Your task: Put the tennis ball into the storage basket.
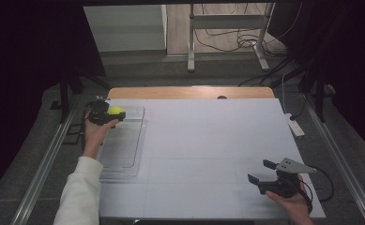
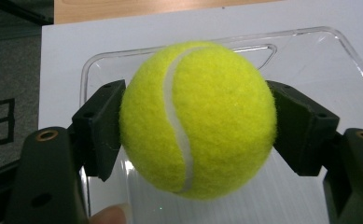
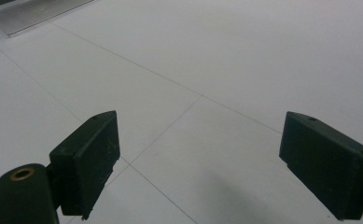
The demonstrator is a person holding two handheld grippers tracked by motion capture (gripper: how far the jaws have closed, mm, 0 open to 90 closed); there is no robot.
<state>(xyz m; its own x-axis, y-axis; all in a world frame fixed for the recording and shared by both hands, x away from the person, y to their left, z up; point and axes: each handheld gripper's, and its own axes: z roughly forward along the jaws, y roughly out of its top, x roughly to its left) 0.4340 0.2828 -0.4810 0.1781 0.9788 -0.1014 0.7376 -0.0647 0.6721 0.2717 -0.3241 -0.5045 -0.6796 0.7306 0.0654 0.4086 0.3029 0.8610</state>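
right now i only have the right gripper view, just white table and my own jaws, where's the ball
Observer: The tennis ball is clamped in the left gripper, pads pressing on both its sides.
Operator: is it over anything
Observer: Yes, over the far end of a clear plastic tray at the table's left edge.
Operator: and my right gripper, where is it on the table
Observer: The right gripper is open near the front right corner of the white table, well apart from the tray, with nothing between its jaws.
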